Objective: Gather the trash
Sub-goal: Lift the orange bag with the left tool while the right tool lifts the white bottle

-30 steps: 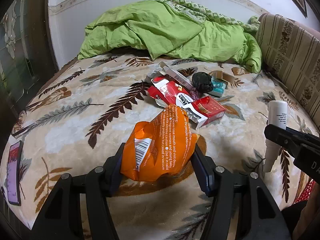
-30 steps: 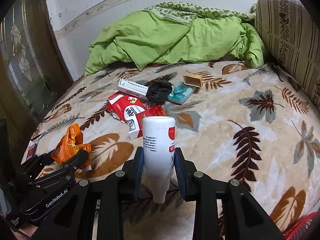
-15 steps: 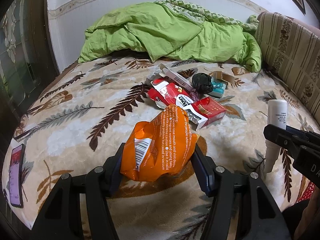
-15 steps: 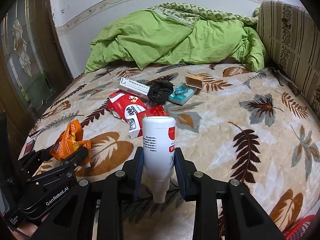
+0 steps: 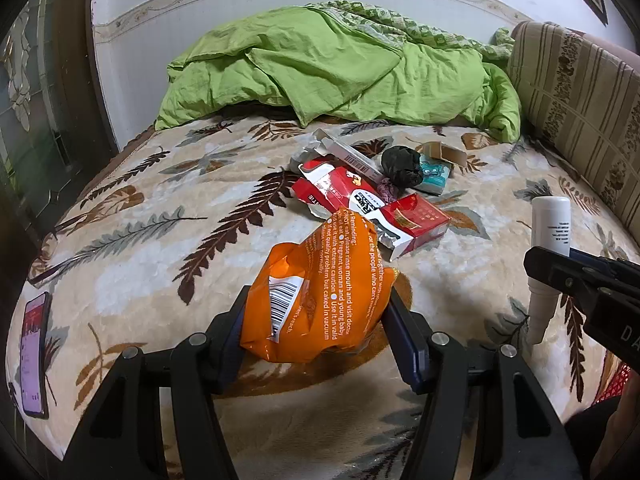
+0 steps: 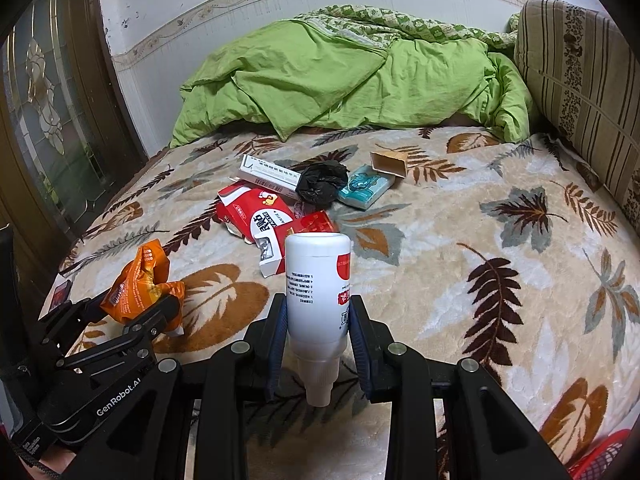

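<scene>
A bed (image 6: 460,240) under a leaf-patterned blanket fills the room, with a rumpled green quilt (image 6: 340,76) against the far wall. At the left edge lies a phone (image 5: 34,352). The left gripper (image 5: 316,320) has its fingers pinching a crumpled orange wrapper (image 5: 320,288) above the blanket. Beyond it, mid-bed, sits a litter pile: a red carton (image 6: 256,216), a white box (image 6: 270,172), a black bag (image 6: 320,182), a teal packet (image 6: 364,186). The right gripper (image 6: 319,328) has its fingers clamped on an upside-down white bottle (image 6: 318,280).
</scene>
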